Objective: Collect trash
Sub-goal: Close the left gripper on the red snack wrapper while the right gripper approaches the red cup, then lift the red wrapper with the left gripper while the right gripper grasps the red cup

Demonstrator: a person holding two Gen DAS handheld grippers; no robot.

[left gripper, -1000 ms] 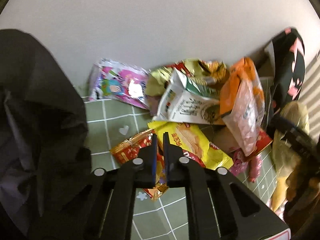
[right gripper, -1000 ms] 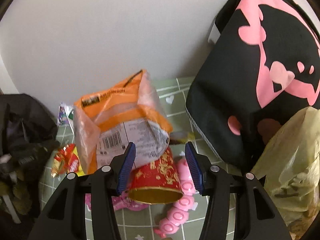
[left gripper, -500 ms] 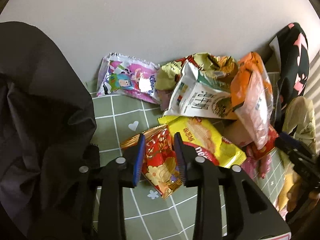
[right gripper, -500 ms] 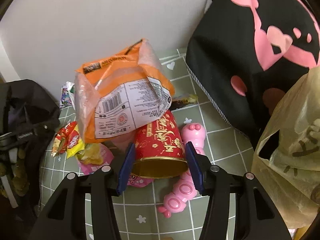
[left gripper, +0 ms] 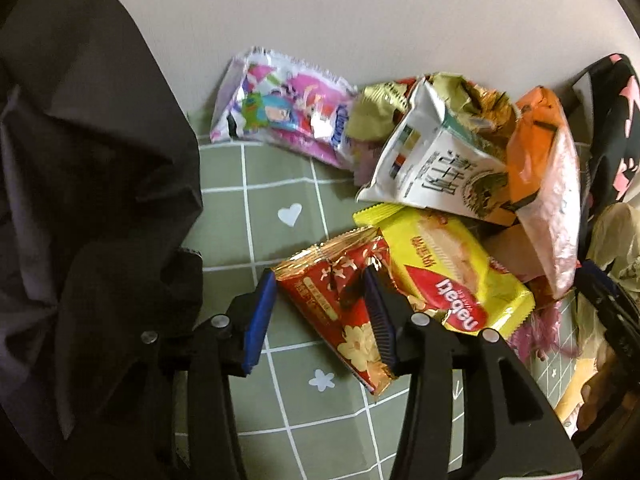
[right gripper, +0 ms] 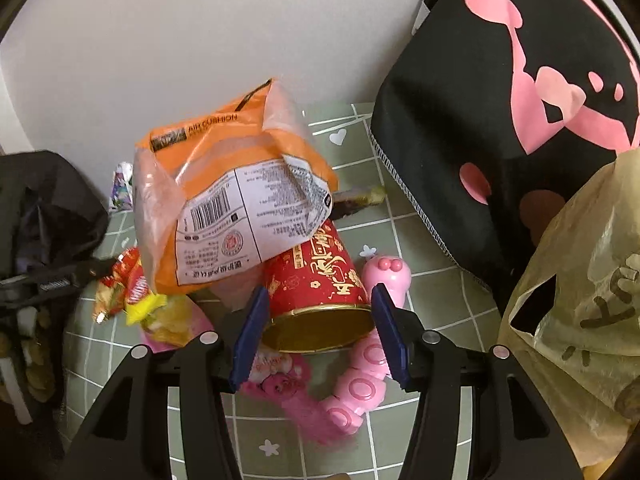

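A heap of snack trash lies on a green checked cloth (left gripper: 260,208) against a white wall. My left gripper (left gripper: 319,274) is opening over a red flower-print wrapper (left gripper: 328,292). The wrapper lies flat between the fingers, and the pads do not press on it. A yellow wafer wrapper (left gripper: 448,276) lies just right of it. My right gripper (right gripper: 320,290) stands open astride a red paper cup (right gripper: 316,276) lying on its side, mouth toward me. An orange air-cushion bag (right gripper: 224,184) leans on top of the cup.
A black bag (left gripper: 80,160) fills the left side. A white pouch (left gripper: 436,172) and a pink cartoon wrapper (left gripper: 280,104) lie by the wall. A pink caterpillar toy (right gripper: 384,280) lies right of the cup. A black-and-pink bag (right gripper: 500,100) and a yellowish plastic bag (right gripper: 580,300) stand right.
The left jaws went from shut to wide apart and sank onto the red wrapper. The right gripper came down until its fingers flank the red cup.
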